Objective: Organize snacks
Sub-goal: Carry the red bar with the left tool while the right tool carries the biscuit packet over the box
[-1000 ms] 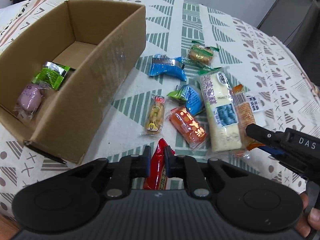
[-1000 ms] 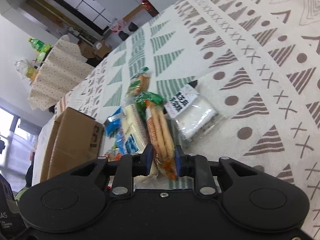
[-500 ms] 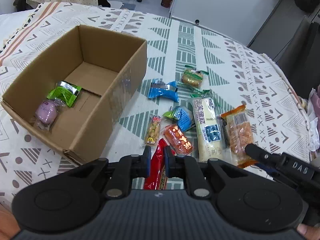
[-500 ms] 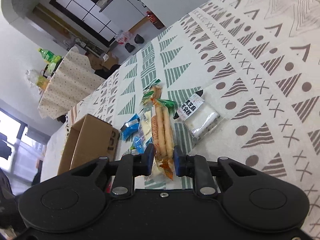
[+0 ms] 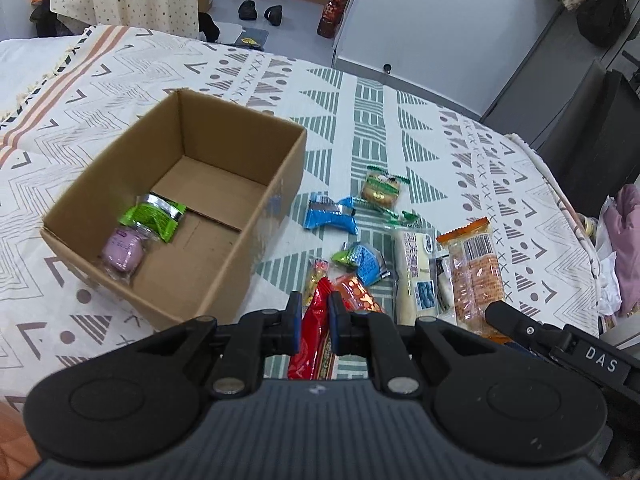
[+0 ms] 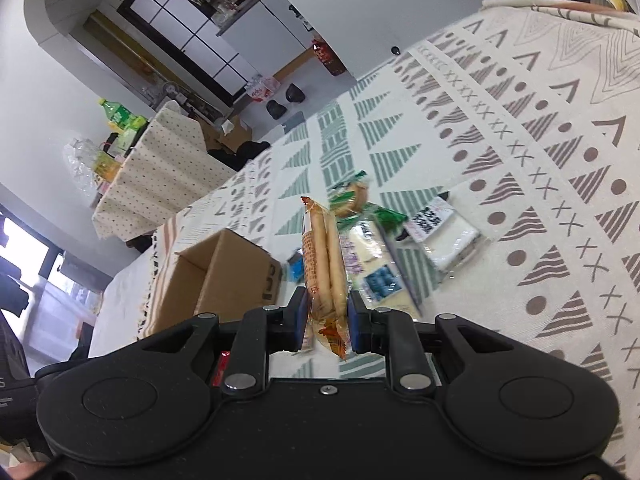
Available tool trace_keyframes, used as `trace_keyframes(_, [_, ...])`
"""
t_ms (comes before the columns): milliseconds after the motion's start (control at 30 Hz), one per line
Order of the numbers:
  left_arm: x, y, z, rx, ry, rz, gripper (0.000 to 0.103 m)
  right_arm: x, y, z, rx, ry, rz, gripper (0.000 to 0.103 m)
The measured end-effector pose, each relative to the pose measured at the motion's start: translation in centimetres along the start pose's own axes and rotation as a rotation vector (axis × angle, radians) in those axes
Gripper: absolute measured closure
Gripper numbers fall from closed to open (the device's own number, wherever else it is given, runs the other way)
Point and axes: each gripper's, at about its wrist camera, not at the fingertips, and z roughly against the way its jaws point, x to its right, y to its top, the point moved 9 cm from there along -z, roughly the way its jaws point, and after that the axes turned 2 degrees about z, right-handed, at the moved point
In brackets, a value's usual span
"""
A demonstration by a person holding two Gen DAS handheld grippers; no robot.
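My left gripper [image 5: 314, 314] is shut on a red snack packet [image 5: 313, 336], held above the table just right of the open cardboard box [image 5: 276, 188]. Inside the box lie a green packet [image 5: 154, 218] and a purple sweet [image 5: 122, 250]. My right gripper [image 6: 327, 312] is shut on a long orange biscuit packet [image 6: 322, 264], lifted off the cloth; the same biscuit packet [image 5: 476, 268] shows at the right in the left wrist view. Several snacks remain on the cloth, among them a white cake bar [image 5: 414, 264] and a blue packet [image 5: 330, 218].
A patterned tablecloth [image 5: 460, 152] covers the table. A white sesame packet [image 6: 444, 236] lies right of the snack pile. The box [image 6: 224, 276] stands left of the pile in the right wrist view. A second covered table [image 6: 160, 176] with bottles stands beyond.
Both grippers have risen with their packets; the table and box look farther away. The orange biscuit packet has come up off the cloth.
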Motion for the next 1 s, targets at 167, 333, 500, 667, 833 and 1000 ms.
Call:
trace_keyframes(167, [-0.7,0.8,1.3,0.021,-0.012,0.005,0.091,-1.9,-0.2,0.2,0.01,0.008,0.016,0.082])
trace_keyframes(333, [-1.6,1.6,2.5,0.041,-0.022,0.017,0.091,-3.8,-0.3,0.2,0.016,0.019,0.03,0.082])
trace_keyframes(500, [-2.8,2.3,3.4,0.059,-0.028,0.028,0.091,-5.6,-0.4,-0.1,0.018,0.03,0.047,0.082])
trace_keyframes(667, [-4.3,3.1,4.2,0.075,-0.027,0.043,0.091,-7.5,-0.6,-0.3,0.02,0.042,0.059,0.082])
trace_keyframes(833, [-5.9,4.1,4.9,0.092,-0.025,0.062,0.091,-9.5,-0.8,-0.9,0.017,0.057,0.078,0.082])
trace_keyframes(1000, [-7.6,4.9,5.1,0.101,-0.025,0.082,0.091,-11.2,-1.2,-1.8,0.003,0.065,0.092,0.082])
